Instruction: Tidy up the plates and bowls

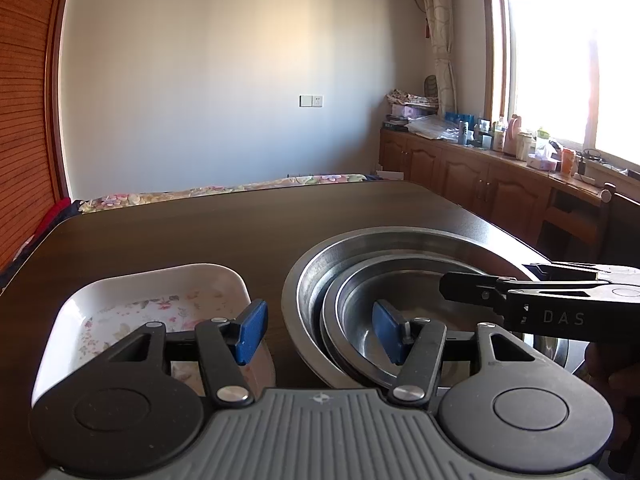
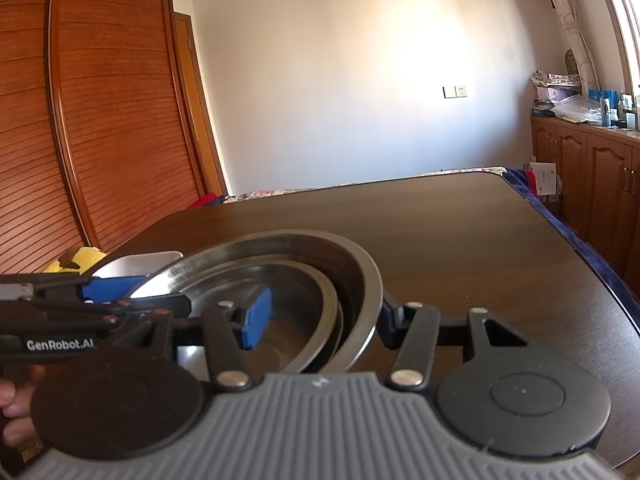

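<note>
Jaws of the left gripper point(image 1: 320, 330) stand part-spread astride the near left rim of the nested steel bowls point(image 1: 400, 264): one blue pad hangs outside the stack, over the strip of dark table point(image 1: 240, 224) between the bowls and the white floral dish point(image 1: 160, 292), the other sits inside the inner bowl. No pad is seen pressing on metal, so this reads as an unclosed straddle. Jaws of the right gripper point(image 2: 320, 320) are likewise part-spread astride the near right rim of the same stack, one pad inside, the other outside the outer wall and mostly hidden behind it; whether that hidden pad touches the bowl cannot be told.

The stack is a large steel bowl with at least two smaller ones set off-centre inside it, resting on the table. The white floral dish lies just left of the stack, apart from it.

Handling, as a judgement: the steel is rigid, thin-walled and probably light, but polished and slick, so pads may slide on the curved wall. The rolled rim offers the surest purchase, taken on opposite sides. Loose inner bowls may shift or rattle if the stack tilts; it wants lifting level. The dish looks like glazed ceramic or melamine, heavier and liable to chip, best pinched across its raised wall.
</note>
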Tool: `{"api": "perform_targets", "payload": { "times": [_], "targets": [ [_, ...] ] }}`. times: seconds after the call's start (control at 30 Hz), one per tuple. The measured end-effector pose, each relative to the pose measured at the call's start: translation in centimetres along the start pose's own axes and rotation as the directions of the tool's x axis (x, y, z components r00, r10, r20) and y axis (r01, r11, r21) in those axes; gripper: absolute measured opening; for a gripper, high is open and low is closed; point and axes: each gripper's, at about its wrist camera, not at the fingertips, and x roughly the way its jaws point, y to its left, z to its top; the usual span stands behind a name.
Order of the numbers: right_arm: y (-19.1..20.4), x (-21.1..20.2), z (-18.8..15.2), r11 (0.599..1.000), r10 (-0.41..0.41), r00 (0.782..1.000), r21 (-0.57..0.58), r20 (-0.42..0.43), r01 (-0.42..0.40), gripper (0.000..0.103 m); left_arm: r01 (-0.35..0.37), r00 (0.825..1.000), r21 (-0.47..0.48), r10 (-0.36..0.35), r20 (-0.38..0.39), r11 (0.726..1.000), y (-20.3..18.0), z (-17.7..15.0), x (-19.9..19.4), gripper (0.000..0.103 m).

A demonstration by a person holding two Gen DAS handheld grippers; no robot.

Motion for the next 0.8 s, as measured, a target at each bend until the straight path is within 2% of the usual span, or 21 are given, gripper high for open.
{"api": "perform_targets", "payload": {
  "times": [0.17, 0.57, 0.63, 0.7, 0.8],
  "targets": [
    [0.01, -0.01, -0.13, 1.0, 0.0, 1.0, 0.008, 0.001, 0.0, 0.055, 0.012, 1.0, 0.001, -0.012, -0.012, 1.0, -0.21, -0.08, 0.13, 0.049],
    [-0.22, 0.31, -0.75, 1.0, 0.002, 1.0, 0.025, -0.011, -0.002, 0.055, 0.021, 0.999, 0.008, -0.021, -0.034, 1.0, -0.27, -0.02, 0.9, 0.047],
    [-0.22, 0.34, -0.79, 1.0, 0.006, 1.0, 0.027, -0.011, -0.005, 0.052, 0.02, 0.999, 0.005, -0.02, -0.032, 1.0, -0.11, -0.01, 0.96, 0.044],
    [-0.17, 0.33, -0.79, 1.0, 0.014, 1.0, 0.026, -0.009, -0.014, 0.038, 0.023, 0.999, -0.008, -0.023, -0.028, 1.0, -0.06, -0.03, 0.91, 0.036],
    [-0.18, 0.25, -0.65, 1.0, 0.001, 1.0, 0.021, -0.001, -0.001, 0.037, 0.026, 0.999, -0.018, -0.027, -0.023, 1.0, 0.12, 0.02, 0.82, 0.034]
  ]
}}
